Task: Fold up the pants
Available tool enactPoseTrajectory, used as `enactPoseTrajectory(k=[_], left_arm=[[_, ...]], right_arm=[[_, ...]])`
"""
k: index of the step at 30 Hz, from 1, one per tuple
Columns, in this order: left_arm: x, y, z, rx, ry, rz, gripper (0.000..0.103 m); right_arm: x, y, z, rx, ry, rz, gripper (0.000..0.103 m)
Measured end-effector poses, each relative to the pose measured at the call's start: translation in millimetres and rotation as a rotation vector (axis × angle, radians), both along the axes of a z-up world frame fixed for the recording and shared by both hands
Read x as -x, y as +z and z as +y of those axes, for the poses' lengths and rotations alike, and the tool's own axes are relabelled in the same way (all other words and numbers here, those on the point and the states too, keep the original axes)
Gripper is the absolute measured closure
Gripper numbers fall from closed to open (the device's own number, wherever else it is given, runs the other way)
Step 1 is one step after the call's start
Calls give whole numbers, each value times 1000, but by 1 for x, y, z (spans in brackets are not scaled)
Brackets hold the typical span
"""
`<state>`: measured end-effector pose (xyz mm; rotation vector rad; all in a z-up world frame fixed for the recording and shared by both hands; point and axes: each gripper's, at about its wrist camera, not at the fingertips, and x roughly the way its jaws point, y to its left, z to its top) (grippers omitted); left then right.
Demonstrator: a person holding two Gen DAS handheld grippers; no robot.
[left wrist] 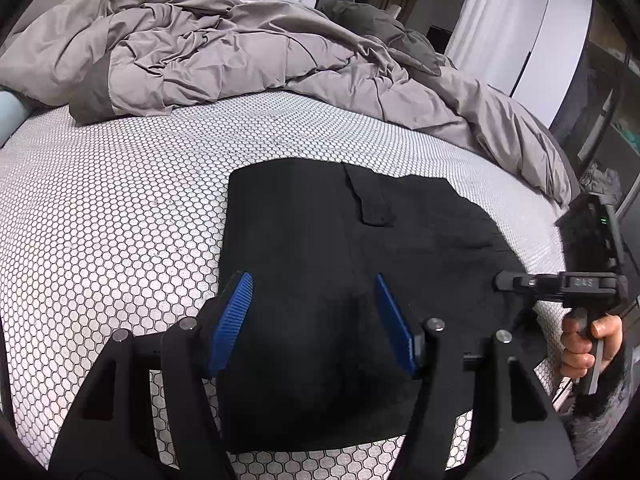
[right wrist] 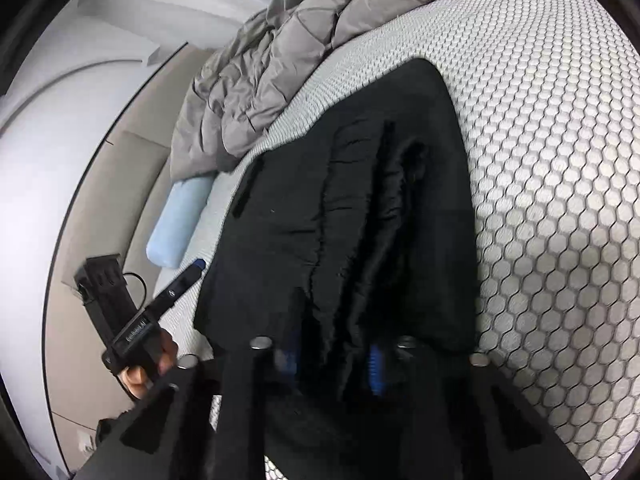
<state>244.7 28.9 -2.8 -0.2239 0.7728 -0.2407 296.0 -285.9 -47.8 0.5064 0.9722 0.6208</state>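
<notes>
The black pants (left wrist: 344,248) lie folded in a rough rectangle on the bed's honeycomb-patterned mattress (left wrist: 120,208). My left gripper (left wrist: 314,320) hovers open just above their near part, its blue pads (left wrist: 232,320) spread wide and empty. My right gripper (left wrist: 500,280) shows at the pants' right edge, held side-on by a hand. In the right wrist view the pants (right wrist: 360,200) fill the middle and a bunched fold of cloth lies between the right gripper's blue pads (right wrist: 374,364); the right gripper (right wrist: 332,360) is partly hidden by cloth. The left gripper (right wrist: 196,266) shows at the pants' left edge.
A rumpled grey duvet (left wrist: 224,48) is heaped across the far side of the bed. A light blue bolster (right wrist: 180,224) lies by the headboard side. The mattress edge drops off at the right, with dark furniture (left wrist: 592,220) beyond.
</notes>
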Motion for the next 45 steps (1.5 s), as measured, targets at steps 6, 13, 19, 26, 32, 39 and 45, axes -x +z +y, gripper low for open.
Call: enactPoseTrajectory(k=[6, 13, 19, 26, 32, 39, 45], left_arm=[[0, 2, 23, 66, 35, 14, 43], [1, -7, 28, 13, 52, 44, 43], [-4, -19, 22, 9, 42, 95, 43], [-1, -36, 6, 20, -9, 177, 54], [20, -31, -3, -42, -64, 147, 54], [47, 9, -12, -130, -74, -63, 49], [41, -6, -73, -159, -338, -54, 46]], right_arm=[[64, 70, 8, 30, 36, -209, 85], [54, -3, -4, 189, -49, 46, 83], [62, 20, -13, 193, -60, -39, 58], [41, 4, -26, 146, -161, -30, 70], [21, 9, -34, 205, -186, -18, 68], [61, 66, -7, 400, -199, -248, 65], [64, 49, 86, 485, 42, -318, 65]])
